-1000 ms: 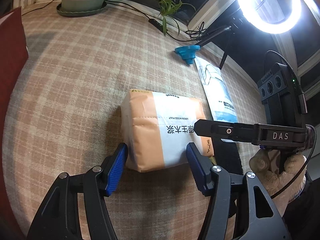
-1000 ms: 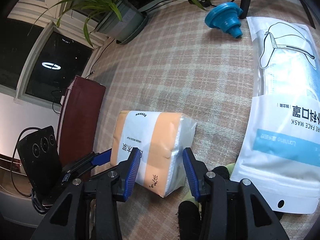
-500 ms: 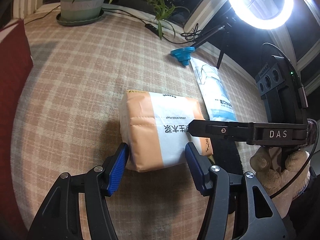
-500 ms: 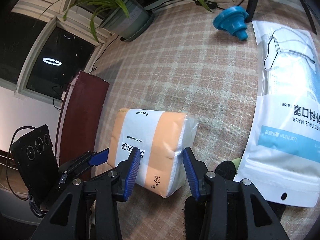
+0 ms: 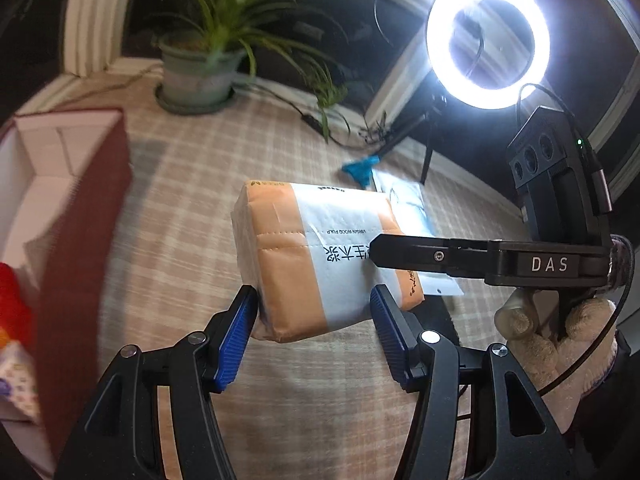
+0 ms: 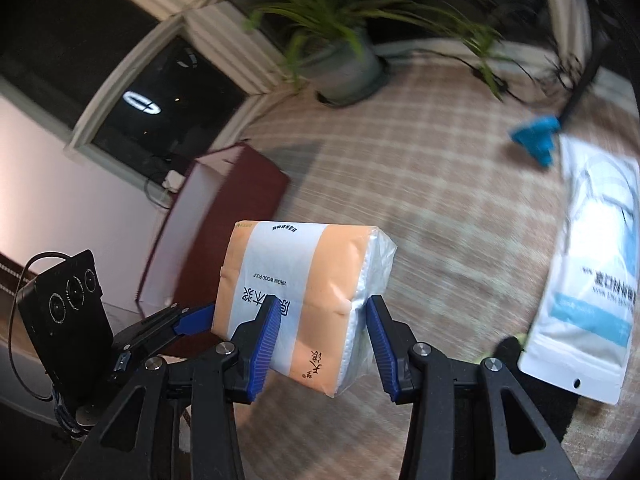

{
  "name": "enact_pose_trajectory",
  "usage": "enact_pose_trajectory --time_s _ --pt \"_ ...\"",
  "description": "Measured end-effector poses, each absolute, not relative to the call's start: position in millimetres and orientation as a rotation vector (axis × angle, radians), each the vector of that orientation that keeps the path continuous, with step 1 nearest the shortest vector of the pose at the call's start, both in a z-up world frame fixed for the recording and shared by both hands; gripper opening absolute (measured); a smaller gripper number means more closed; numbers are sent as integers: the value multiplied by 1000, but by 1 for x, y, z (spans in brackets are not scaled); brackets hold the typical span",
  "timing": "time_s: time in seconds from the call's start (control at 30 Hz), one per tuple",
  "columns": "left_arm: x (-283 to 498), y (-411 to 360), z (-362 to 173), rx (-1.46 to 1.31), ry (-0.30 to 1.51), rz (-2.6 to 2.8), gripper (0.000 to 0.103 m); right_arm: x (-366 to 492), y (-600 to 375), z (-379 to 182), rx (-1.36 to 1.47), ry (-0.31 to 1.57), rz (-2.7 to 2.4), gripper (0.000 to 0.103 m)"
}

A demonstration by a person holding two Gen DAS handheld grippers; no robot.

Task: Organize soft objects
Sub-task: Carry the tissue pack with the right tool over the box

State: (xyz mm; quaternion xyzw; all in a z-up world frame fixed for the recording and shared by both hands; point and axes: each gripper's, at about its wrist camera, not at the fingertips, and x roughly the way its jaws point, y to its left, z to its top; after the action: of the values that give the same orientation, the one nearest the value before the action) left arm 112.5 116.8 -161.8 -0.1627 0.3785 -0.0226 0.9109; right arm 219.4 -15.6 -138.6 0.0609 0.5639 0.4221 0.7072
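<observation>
An orange and white tissue pack (image 5: 320, 256) is held off the checked tablecloth by both grippers. My left gripper (image 5: 314, 328) is shut on its near end, blue pads on both sides. My right gripper (image 6: 320, 332) is shut on another end of the same tissue pack (image 6: 304, 292). A dark red box (image 5: 76, 216) with a white inside stands at the left; it also shows in the right wrist view (image 6: 224, 220). A white face mask bag (image 6: 596, 264) lies on the cloth at the right.
A potted plant (image 5: 200, 68) stands at the back. A blue funnel (image 6: 536, 136) lies by the mask bag. A ring light (image 5: 488, 40) on a stand is at the back right. Red and patterned soft things (image 5: 12, 320) lie inside the box.
Both grippers have lifted the tissue pack off the cloth and carried it toward the red box on the left. The box's open inside has come into view.
</observation>
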Motion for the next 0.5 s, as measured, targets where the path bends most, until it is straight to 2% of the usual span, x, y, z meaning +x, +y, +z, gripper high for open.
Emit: enact_pose_trajectory --time_s 0.3,0.5 --pt "70 165 -125 -286 706 48 57 200 55 -94 51 1161 1043 42" --pt "44 209 -119 -281 685 117 57 184 115 -82 -10 1129 1096 42"
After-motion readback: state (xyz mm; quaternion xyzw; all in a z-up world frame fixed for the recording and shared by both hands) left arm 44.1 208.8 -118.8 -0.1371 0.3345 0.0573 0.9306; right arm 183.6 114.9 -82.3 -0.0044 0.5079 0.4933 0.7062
